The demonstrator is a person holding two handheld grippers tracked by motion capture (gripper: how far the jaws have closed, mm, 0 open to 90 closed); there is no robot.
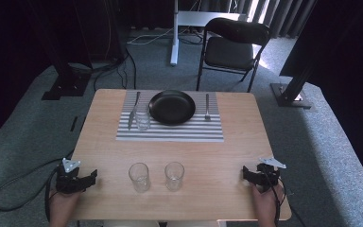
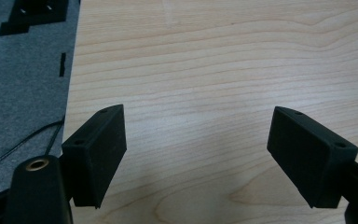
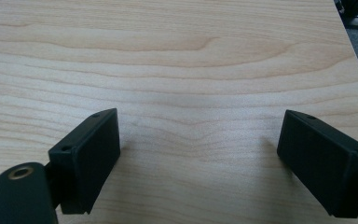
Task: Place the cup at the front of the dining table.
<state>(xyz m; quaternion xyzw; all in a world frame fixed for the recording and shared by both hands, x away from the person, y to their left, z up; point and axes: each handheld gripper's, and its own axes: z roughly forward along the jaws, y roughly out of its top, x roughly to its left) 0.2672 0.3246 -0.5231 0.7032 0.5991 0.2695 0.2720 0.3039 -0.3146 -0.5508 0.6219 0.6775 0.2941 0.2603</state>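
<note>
The left gripper [image 1: 90,178] rests at the near left edge of the surface [image 1: 227,156], its jaws apart with nothing between them and pointing toward the two glasses. The left glass [image 1: 139,177] and the right glass [image 1: 174,175] stand upright, near each other, at the near middle — clear, thin-walled, likely light, slippery and fragile, so a gentle hold across the wall below the rim seems best. The right gripper [image 1: 247,174] sits at the near right edge, jaws also apart and empty — aimed inward.

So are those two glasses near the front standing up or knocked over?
Upright: both the left glass and right glass stand on the table, rims up.
</note>
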